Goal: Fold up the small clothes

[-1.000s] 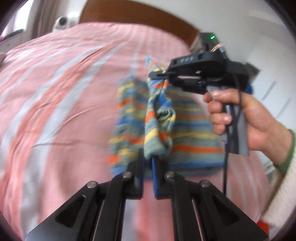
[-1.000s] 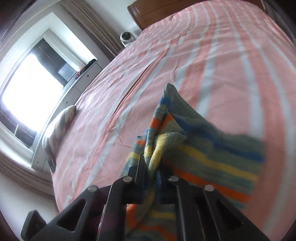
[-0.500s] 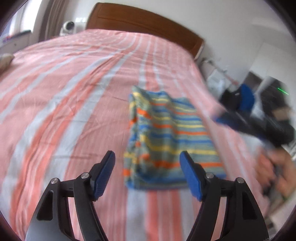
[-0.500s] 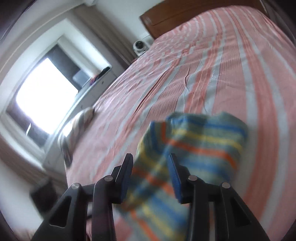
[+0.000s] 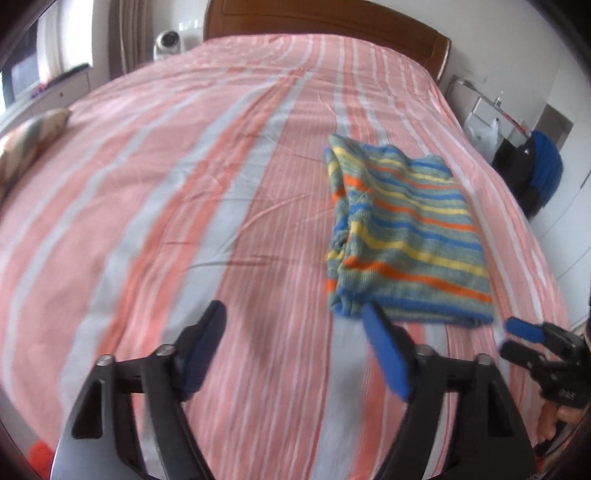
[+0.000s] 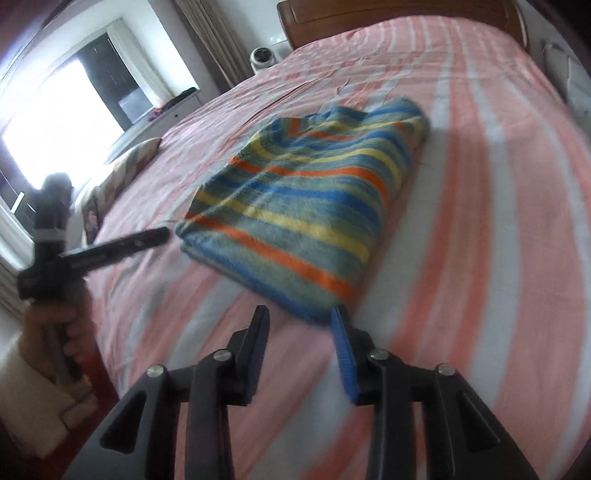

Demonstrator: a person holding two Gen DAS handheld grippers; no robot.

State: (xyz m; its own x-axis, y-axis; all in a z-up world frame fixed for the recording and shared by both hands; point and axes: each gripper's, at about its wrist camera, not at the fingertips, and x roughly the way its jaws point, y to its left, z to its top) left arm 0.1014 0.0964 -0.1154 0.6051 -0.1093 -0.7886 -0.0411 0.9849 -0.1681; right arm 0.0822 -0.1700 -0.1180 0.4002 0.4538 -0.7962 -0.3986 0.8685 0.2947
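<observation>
A small knitted garment (image 5: 402, 232) with blue, yellow, orange and grey-green stripes lies folded flat on the pink-and-white striped bed (image 5: 184, 184). In the left wrist view my left gripper (image 5: 295, 317) hovers over bare sheet just left of the garment's near corner, its jaws opening wide with nothing between them. The right gripper (image 5: 511, 336) shows at that view's right edge, held in a hand. In the right wrist view the garment (image 6: 306, 206) lies just beyond my right gripper (image 6: 301, 317), whose jaws are opening and hold nothing. The left gripper (image 6: 110, 247) appears at the left there.
A wooden headboard (image 5: 332, 22) closes the far end of the bed. A patterned pillow (image 5: 26, 136) lies at the left edge. A bright window (image 6: 74, 96) and low cabinet stand beyond it. Dark and blue bags (image 5: 535, 173) sit off the bed's right side.
Both grippers let go of the striped garment, which dropped flat onto the bed. Both sets of jaws spread apart. The right gripper swung away to the garment's near right side.
</observation>
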